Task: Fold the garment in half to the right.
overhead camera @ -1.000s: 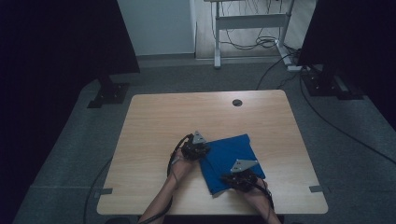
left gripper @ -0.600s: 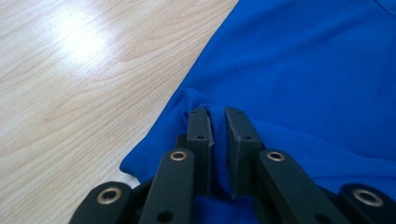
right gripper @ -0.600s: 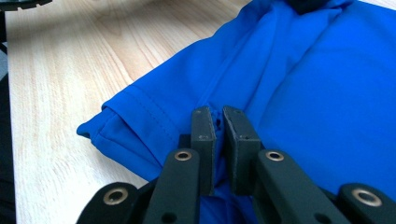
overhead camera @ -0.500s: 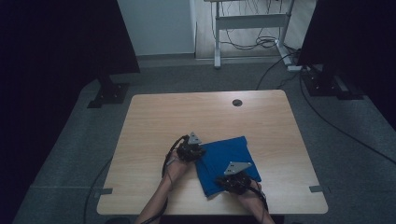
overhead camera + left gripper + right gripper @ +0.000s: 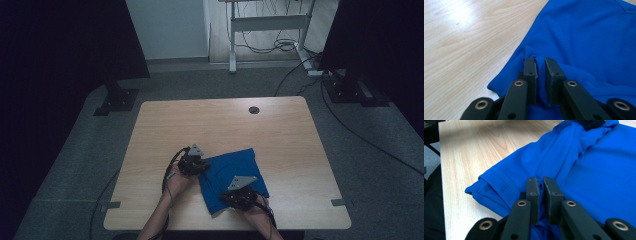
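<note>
High view: the blue cloth (image 5: 235, 177) lies lower centre on the table (image 5: 220, 125) — soft, light, apt to bunch. Left gripper (image 5: 540, 68) and right gripper (image 5: 541, 187) each pinch a fold at its near edge — hems give the surest hold.

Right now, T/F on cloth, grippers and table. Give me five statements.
1. The left gripper is shut on the blue cloth. True.
2. The right gripper hangs open above the cloth. False: its jaws pinch a fold of the cloth.
3. The cloth is red. False: it is blue.
4. The cloth lies on the wooden table, near the person's edge. True.
5. A mug stands beside the round hole in the tabletop. False: nothing stands beside it.
</note>
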